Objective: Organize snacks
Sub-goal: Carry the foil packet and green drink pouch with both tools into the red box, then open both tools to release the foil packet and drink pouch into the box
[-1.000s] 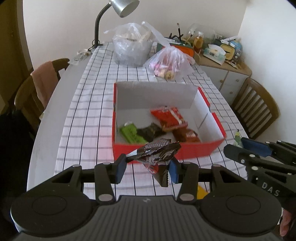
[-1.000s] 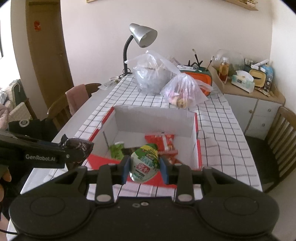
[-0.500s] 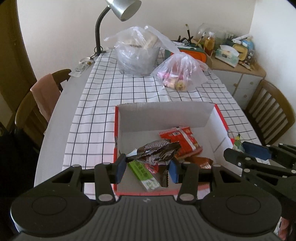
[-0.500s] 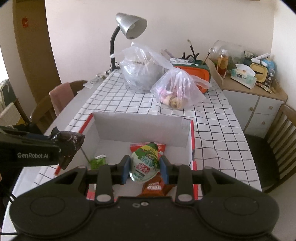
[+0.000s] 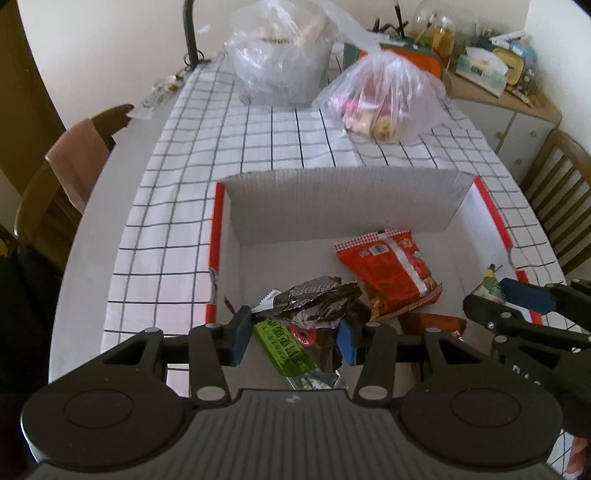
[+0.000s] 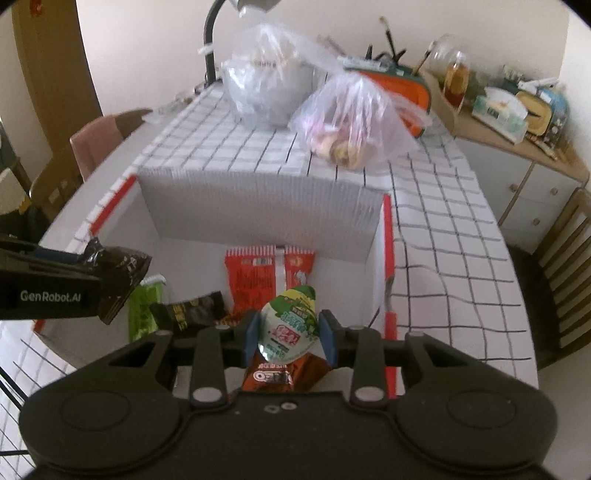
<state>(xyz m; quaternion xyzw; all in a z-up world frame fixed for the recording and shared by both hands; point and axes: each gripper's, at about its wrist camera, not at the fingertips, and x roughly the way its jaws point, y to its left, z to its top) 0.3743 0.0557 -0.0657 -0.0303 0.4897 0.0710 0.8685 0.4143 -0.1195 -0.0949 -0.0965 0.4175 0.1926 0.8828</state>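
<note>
Checked white cloth covers the bench [image 5: 258, 140], on which stands a red-edged white cardboard box [image 5: 332, 206] with its flaps open. Left wrist view: the left gripper [image 5: 293, 338] is clamped on a dark crinkled foil wrapper [image 5: 314, 299], which spans the gap between the blue pads and rises toward 12 o'clock from them, above the near part of the box interior. Beneath the wrapper, on the box floor, lies a green snack bar [image 5: 286, 349]; at 1 o'clock from the gripper lies a red snack packet [image 5: 388, 273], and at 3 o'clock a brown packet [image 5: 432, 323] is partly hidden. The right gripper [image 5: 513, 301] enters at 3 o'clock, over the right side of the box. Right wrist view: the right gripper [image 6: 290, 334] is closed on a green-and-white oval sachet [image 6: 290, 325], held upright between its pads above the box interior; the brown packet [image 6: 275, 374] lies directly below it at 6 o'clock, the red snack packet [image 6: 266, 277] at 12 o'clock, and a black packet [image 6: 192, 312] at 9 o'clock. The left gripper [image 6: 79, 284] with its dark wrapper [image 6: 122, 273] appears at 9 o'clock, over the green bar [image 6: 144, 310]. Beyond the box, at 12 o'clock, stand two clear plastic bags [image 5: 380, 96] and a lamp stem [image 5: 190, 33]; wooden chairs [image 5: 557, 192] flank the bench.
</note>
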